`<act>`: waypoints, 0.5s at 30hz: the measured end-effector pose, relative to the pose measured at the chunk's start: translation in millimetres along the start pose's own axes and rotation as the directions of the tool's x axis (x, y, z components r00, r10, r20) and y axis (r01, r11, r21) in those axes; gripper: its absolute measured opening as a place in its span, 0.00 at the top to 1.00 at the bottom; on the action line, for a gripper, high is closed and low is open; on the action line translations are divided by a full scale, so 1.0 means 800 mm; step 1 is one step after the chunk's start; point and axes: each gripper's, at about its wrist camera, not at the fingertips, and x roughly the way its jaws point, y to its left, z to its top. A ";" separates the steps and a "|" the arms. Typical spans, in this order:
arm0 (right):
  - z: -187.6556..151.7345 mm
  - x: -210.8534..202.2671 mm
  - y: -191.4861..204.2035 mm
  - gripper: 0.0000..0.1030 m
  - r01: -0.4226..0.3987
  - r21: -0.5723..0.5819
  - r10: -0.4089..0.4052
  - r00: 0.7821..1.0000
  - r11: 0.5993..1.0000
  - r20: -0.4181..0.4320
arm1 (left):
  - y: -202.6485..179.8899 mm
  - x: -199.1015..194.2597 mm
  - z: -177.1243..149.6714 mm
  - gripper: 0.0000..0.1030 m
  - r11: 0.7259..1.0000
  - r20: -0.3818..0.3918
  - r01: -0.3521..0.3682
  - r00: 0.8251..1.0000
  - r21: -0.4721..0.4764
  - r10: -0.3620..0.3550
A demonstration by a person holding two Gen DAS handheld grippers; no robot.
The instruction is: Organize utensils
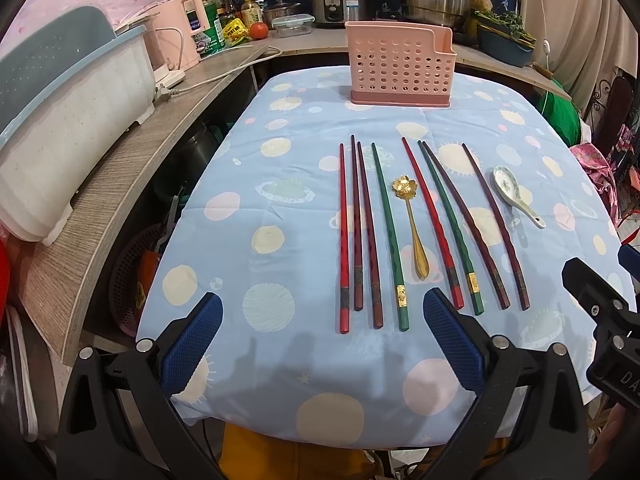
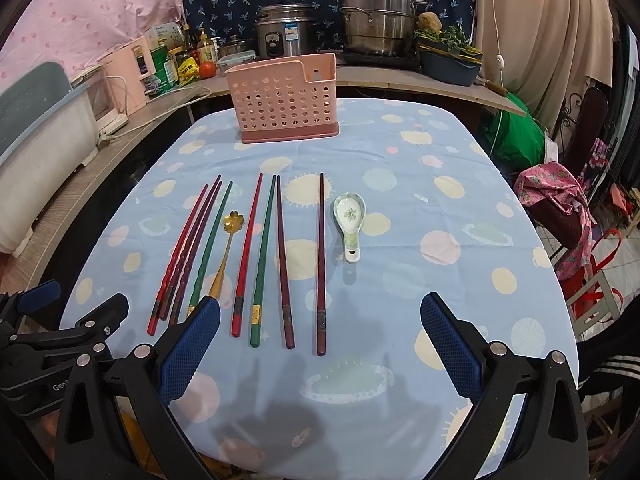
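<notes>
A pink perforated utensil holder [image 1: 401, 65] [image 2: 286, 99] stands upright at the far end of the table. Several chopsticks in red, dark maroon and green [image 1: 387, 236] [image 2: 262, 256] lie in a row on the blue dotted cloth [image 1: 280, 240] [image 2: 420, 280]. Among them lies a gold flower spoon [image 1: 412, 228] [image 2: 226, 248]. To their right lies a white ceramic spoon [image 1: 516, 196] [image 2: 350, 222]. My left gripper [image 1: 322, 334] hovers open at the near ends of the left chopsticks. My right gripper [image 2: 320, 334] hovers open over the right chopsticks' near ends. Both hold nothing.
A wooden counter [image 1: 120, 184] runs along the left with a white dish rack [image 1: 72, 136], a pink appliance [image 1: 176, 32] and bottles. Steel pots [image 2: 376, 16] and a rice cooker [image 2: 284, 36] stand behind the holder. A chair with pink cloth [image 2: 560, 216] is at the right.
</notes>
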 end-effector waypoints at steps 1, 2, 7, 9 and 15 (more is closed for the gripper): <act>0.000 0.000 0.000 0.06 -0.001 0.001 0.001 1.000 1.000 -0.001 | 0.000 0.000 0.000 0.07 1.000 0.000 0.001 1.000 0.000 -0.001; 0.001 0.000 0.000 0.06 -0.002 0.002 0.002 1.000 1.000 -0.001 | 0.000 0.000 0.000 0.07 1.000 -0.001 0.001 1.000 0.000 -0.001; 0.001 0.001 -0.001 0.06 -0.002 0.002 0.002 1.000 1.000 -0.002 | 0.000 0.000 0.000 0.07 1.000 -0.004 0.006 1.000 -0.001 -0.006; 0.001 0.001 0.000 0.06 -0.001 0.002 0.001 1.000 1.000 -0.004 | 0.000 0.002 0.000 0.07 1.000 -0.009 0.011 1.000 -0.002 -0.011; 0.001 0.003 -0.004 0.06 -0.002 0.010 0.002 1.000 1.000 -0.009 | 0.004 0.008 0.002 0.07 0.999 -0.022 0.032 0.999 -0.018 -0.033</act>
